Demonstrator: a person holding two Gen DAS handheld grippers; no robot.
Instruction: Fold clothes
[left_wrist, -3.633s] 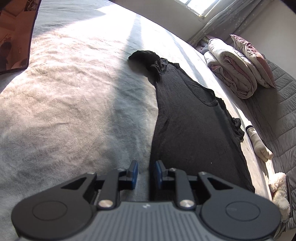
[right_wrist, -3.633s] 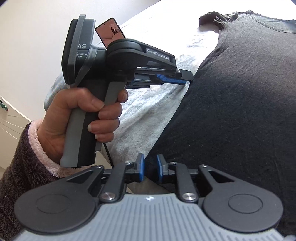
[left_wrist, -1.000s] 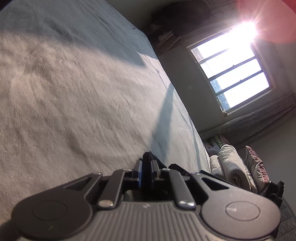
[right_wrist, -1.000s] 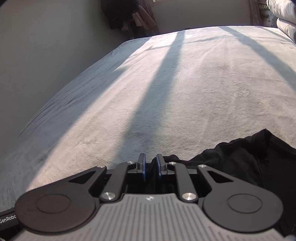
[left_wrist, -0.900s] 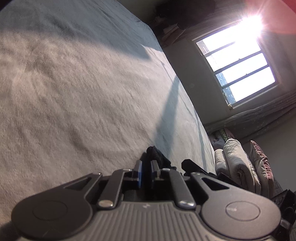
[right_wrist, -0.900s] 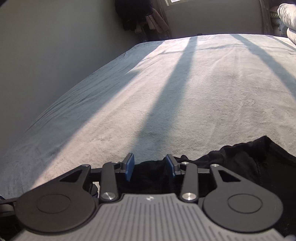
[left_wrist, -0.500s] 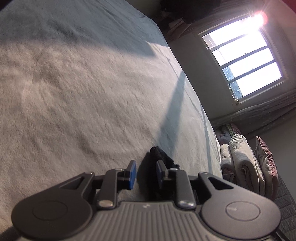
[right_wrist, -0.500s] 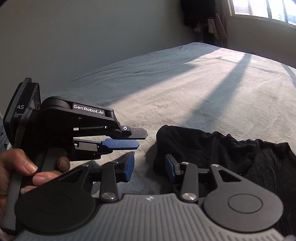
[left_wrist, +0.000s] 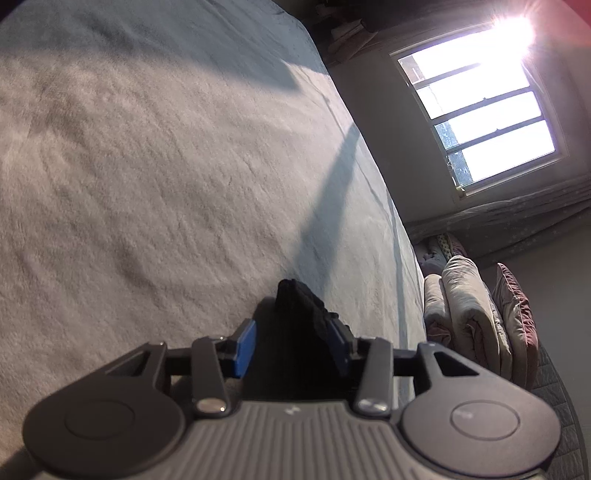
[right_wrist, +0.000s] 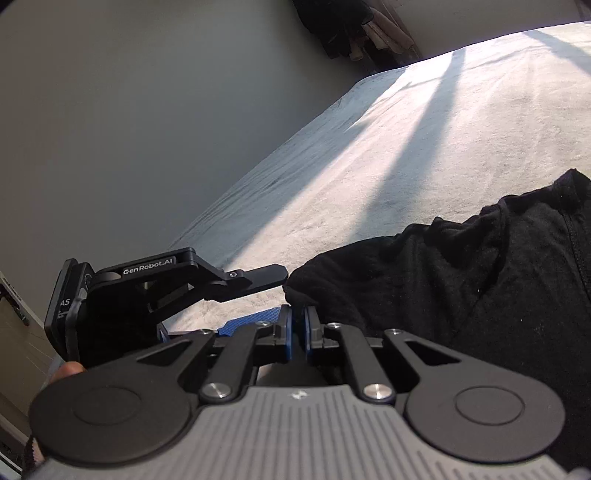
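Half a second earlier the right gripper (right_wrist: 297, 334) had stood wide apart above the bed; it had since drawn its blue fingers nearly together at the near edge of the black shirt (right_wrist: 461, 288), though whether cloth lay pinched between them could not be told. Over the same time the left gripper (left_wrist: 291, 349) had spread wider, its jaws standing well apart with a dark fold of the shirt (left_wrist: 299, 306) rising between them, gripped by neither finger. Seen from the right wrist, the left gripper (right_wrist: 255, 291) sat just beside the shirt's folded corner. That shirt lay on the pale blanket (left_wrist: 147, 184) covering the bed. Folded quilts (left_wrist: 469, 314) were stacked under the bright window (left_wrist: 484, 110).
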